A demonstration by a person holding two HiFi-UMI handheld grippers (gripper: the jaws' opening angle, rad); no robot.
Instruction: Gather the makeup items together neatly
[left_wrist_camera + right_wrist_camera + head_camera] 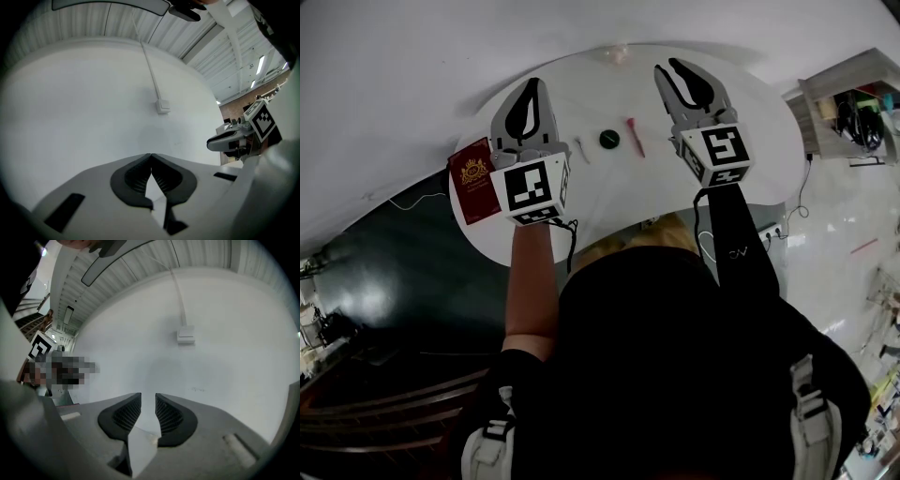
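In the head view a round white table point(741, 112) carries a dark green round compact point(609, 139), a slim pink item point(635, 134) and a small pale stick point(581, 149). A pale little object point(616, 54) lies at the far edge. My left gripper point(533, 84) hovers above the table's left part with its tips touching and nothing in them point(151, 155). On the right, my right gripper point(668, 67) is held over the table with its jaws apart and empty point(148, 397). Both gripper views face a bare white wall, so the items are hidden there.
A dark red booklet with a gold crest point(472, 179) lies on the table's left edge, partly under the left gripper's marker cube. A cluttered shelf point(848, 108) stands at the right. A small wall box with a cable duct point(163, 107) sits on the wall ahead.
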